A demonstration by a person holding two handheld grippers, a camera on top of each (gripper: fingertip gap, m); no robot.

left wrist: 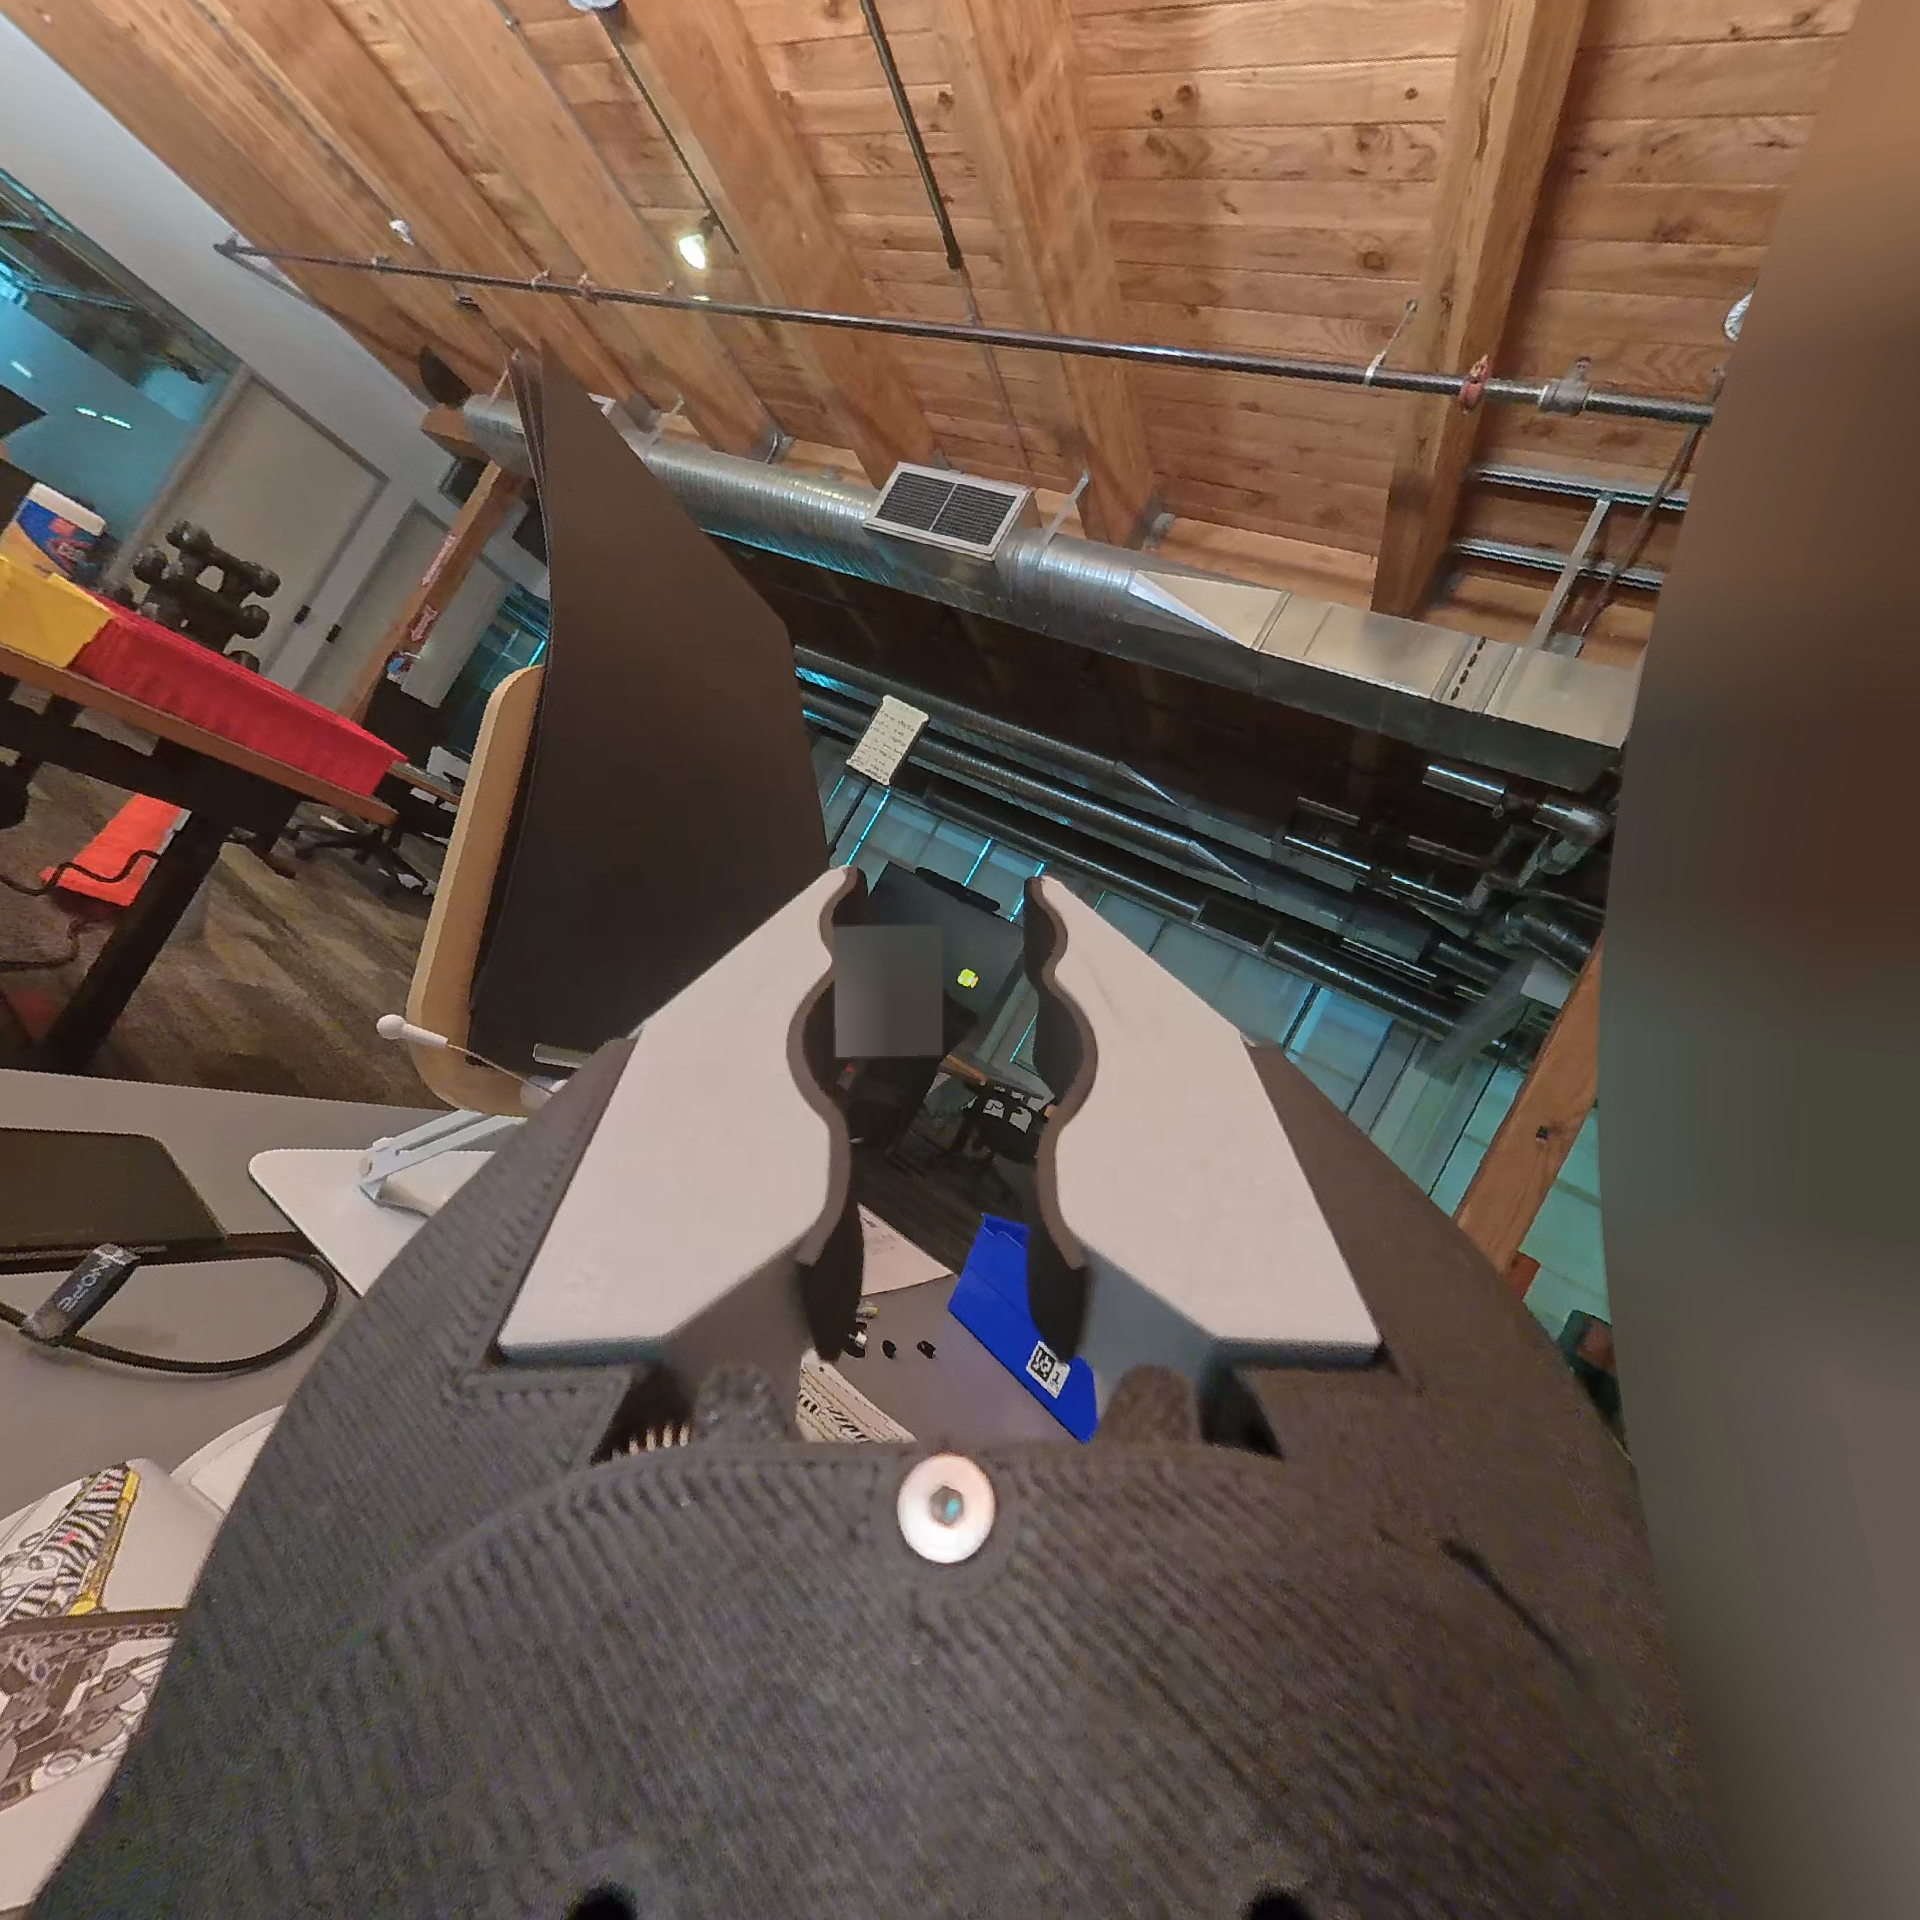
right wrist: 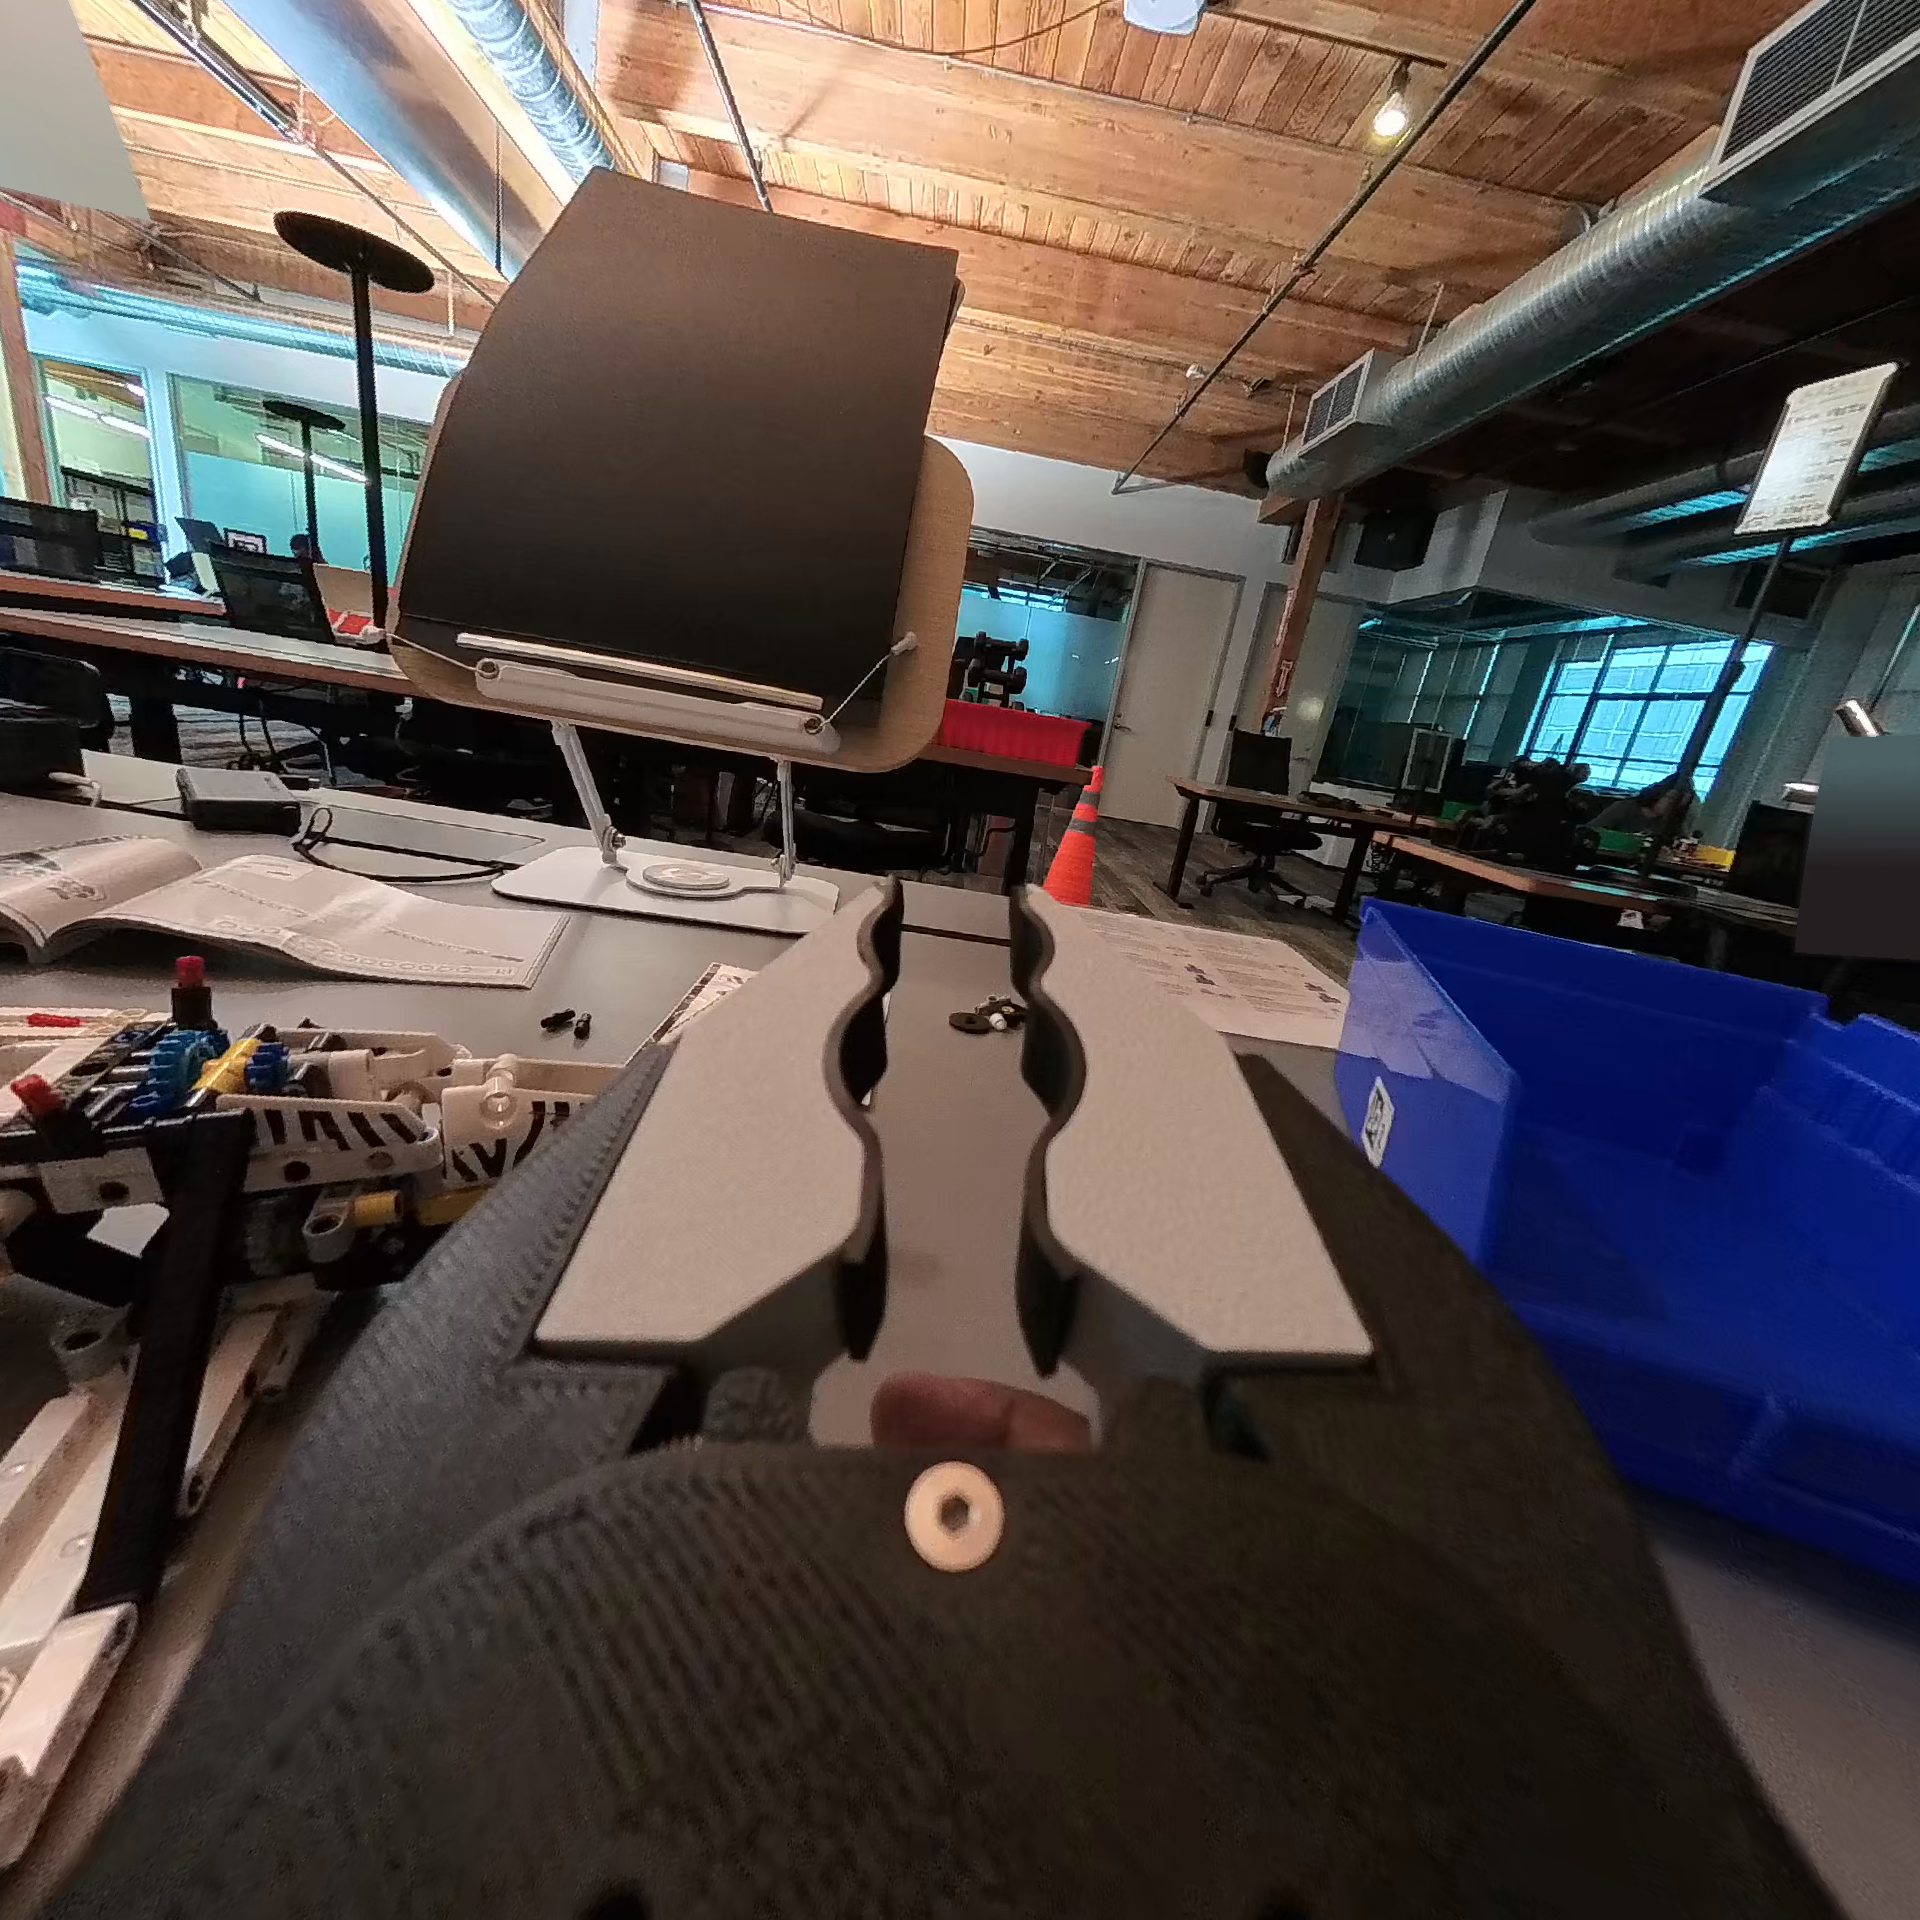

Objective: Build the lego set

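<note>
My left hand-held gripper (left wrist: 940,904) is tilted up at the ceiling, fingers spread and empty, and its view catches only a corner of the blue bin (left wrist: 1023,1320) and a few small black pins (left wrist: 888,1348) on the worktop (left wrist: 156,1382). Only my right view shows the lego model (right wrist: 239,1132), lying low on the worktop just left of my right hand-held gripper (right wrist: 951,914), apart from its fingers. That gripper is also spread and holds nothing, with the bin (right wrist: 1621,1195) on its right and an open booklet (right wrist: 281,914) beyond the model.
</note>
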